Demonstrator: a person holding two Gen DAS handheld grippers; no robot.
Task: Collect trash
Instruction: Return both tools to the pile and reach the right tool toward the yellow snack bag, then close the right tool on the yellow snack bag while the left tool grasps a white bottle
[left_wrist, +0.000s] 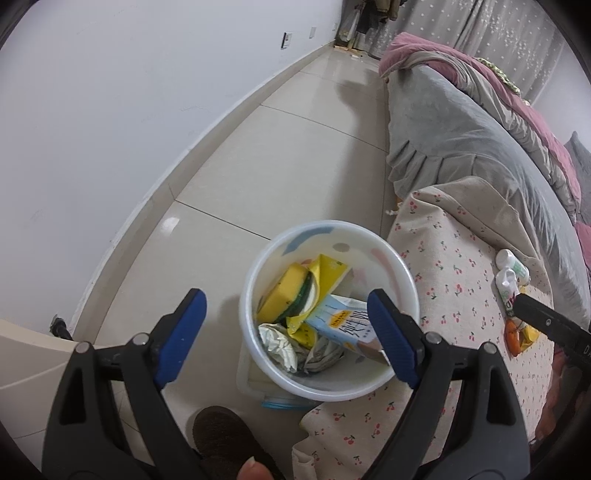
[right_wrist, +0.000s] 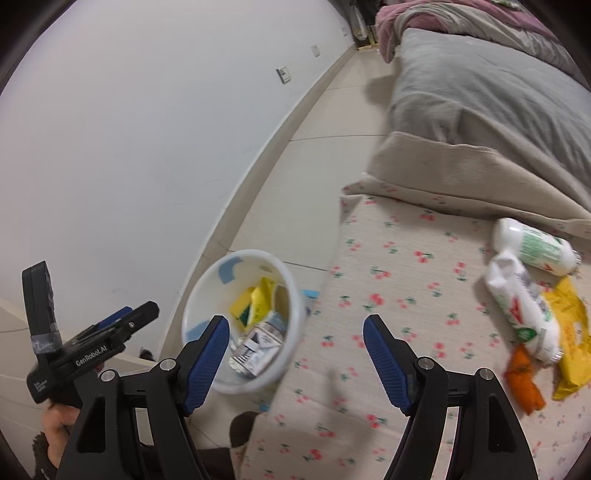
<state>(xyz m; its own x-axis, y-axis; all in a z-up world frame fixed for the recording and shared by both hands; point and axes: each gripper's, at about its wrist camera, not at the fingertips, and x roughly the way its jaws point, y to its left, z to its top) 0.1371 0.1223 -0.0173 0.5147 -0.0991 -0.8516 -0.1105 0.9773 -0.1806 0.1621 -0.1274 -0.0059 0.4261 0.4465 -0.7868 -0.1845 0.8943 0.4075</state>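
Your right gripper (right_wrist: 295, 354) stands with its blue-padded jaws spread wide and nothing between them, over the edge of the cherry-print cream bedcover (right_wrist: 406, 288). Your left gripper (left_wrist: 288, 332) is also wide open and empty, hanging above the round white plastic bin (left_wrist: 258, 273) on the pale floor tiles (left_wrist: 288, 147). Inside that bin lie a yellow sponge with a green face (left_wrist: 284, 295), yellow wrappers, a light blue carton (left_wrist: 343, 321) and crumpled paper. To the right of your right gripper, well apart from its pads, two white squeezed tubes (right_wrist: 524, 306), a yellow packet (right_wrist: 572, 332) and an orange wrapper (right_wrist: 522, 380) lie together on the bedcover.
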